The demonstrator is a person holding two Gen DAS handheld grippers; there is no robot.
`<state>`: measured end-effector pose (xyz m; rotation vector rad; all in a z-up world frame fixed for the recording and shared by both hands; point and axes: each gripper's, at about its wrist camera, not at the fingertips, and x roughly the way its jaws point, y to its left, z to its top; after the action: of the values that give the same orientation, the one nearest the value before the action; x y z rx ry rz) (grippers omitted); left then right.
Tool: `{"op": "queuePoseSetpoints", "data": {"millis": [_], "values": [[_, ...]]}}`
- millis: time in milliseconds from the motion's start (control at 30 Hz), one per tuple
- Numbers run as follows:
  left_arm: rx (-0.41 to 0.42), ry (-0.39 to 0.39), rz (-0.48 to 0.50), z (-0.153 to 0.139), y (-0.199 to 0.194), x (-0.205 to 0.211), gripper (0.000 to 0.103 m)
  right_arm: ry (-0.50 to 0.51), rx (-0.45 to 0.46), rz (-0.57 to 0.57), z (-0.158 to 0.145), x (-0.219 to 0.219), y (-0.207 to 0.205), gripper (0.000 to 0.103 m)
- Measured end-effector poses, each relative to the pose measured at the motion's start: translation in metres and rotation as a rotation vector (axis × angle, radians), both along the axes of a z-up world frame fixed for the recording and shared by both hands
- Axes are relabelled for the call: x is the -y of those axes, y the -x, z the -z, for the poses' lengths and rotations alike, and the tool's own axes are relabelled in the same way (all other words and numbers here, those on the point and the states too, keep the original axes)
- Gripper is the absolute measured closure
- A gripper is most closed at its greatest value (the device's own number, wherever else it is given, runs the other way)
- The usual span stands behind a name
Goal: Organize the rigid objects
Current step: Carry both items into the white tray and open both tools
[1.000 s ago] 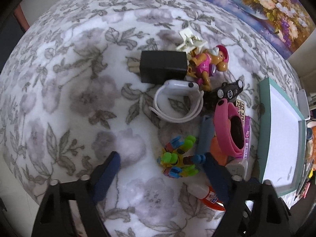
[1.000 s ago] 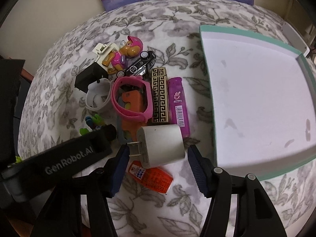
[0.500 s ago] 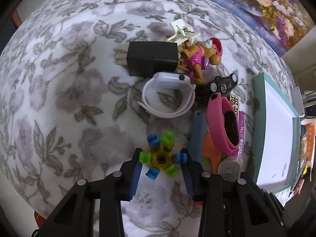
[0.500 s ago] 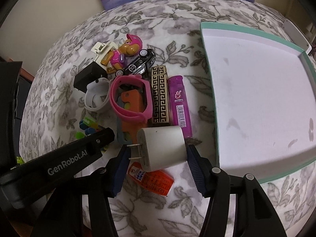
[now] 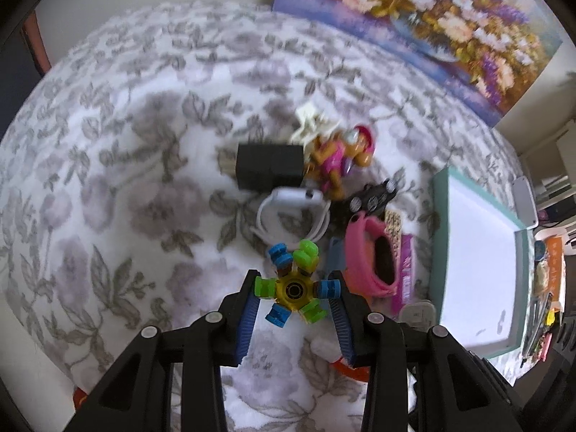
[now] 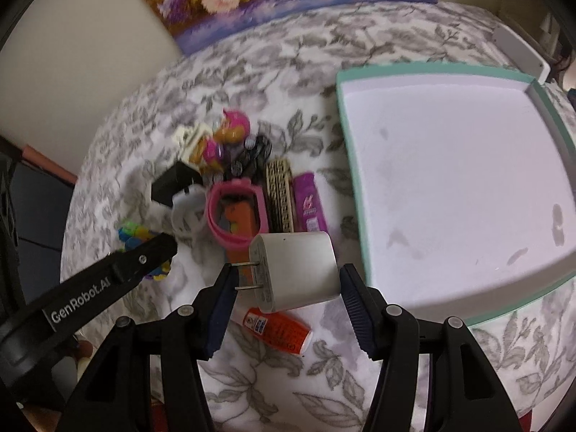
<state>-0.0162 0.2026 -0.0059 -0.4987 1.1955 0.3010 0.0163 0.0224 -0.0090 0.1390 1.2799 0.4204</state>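
Note:
My left gripper (image 5: 294, 282) is shut on a toy spinner (image 5: 293, 289) with a yellow hub and blue and green arms, held just above the floral cloth. My right gripper (image 6: 288, 275) is shut on a white charger plug (image 6: 297, 270), prongs pointing left, raised above an orange glue bottle (image 6: 277, 329). The teal-rimmed white tray (image 6: 351, 151) lies empty to the right; in the left wrist view its rim (image 5: 441, 237) is at the right. The left gripper's arm (image 6: 108, 280) crosses the right wrist view at lower left, partly covering the spinner (image 6: 135, 234).
A pile sits left of the tray: black charger (image 5: 270, 171), white band (image 5: 291, 212), pink band (image 5: 370, 255), dog figure (image 5: 338, 158), black toy car (image 5: 374, 196), white clip (image 5: 313, 122), gold lighter (image 6: 279, 194), purple lighter (image 6: 309, 203). A flower painting (image 5: 432, 10) leans behind.
The left gripper closed on the spinner and raised it. The right gripper closed on the white charger plug and lifted it off the cloth; both views have pulled back.

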Motion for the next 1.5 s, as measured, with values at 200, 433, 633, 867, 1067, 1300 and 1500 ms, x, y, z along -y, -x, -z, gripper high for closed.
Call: {"op": "queuePoseSetpoints", "data": {"millis": [200,433,633,867,1067,1300,1500], "values": [[0.038,0.001,0.001,-0.01,-0.002,0.0,0.062,-0.017,0.051,0.066,-0.019,0.016,-0.011,0.043],[0.057,0.022,0.08,-0.018,-0.014,0.031,0.062,0.099,0.145,0.204,-0.036,0.058,-0.033,0.043],[0.037,-0.019,0.19,-0.019,-0.042,0.076,0.062,0.175,0.136,0.36,-0.033,0.11,-0.059,0.043],[0.035,-0.06,0.312,-0.018,-0.083,0.128,0.062,0.267,0.124,0.476,-0.025,0.155,-0.088,0.043],[0.022,-0.088,0.399,-0.011,-0.117,0.169,0.062,0.32,0.126,0.516,-0.018,0.175,-0.105,0.043],[0.004,-0.122,0.45,0.005,-0.149,0.199,0.062,0.356,0.126,0.549,-0.014,0.192,-0.117,0.043],[-0.023,-0.14,0.456,0.021,-0.162,0.209,0.062,0.367,0.111,0.562,-0.01,0.199,-0.121,0.043]]}}
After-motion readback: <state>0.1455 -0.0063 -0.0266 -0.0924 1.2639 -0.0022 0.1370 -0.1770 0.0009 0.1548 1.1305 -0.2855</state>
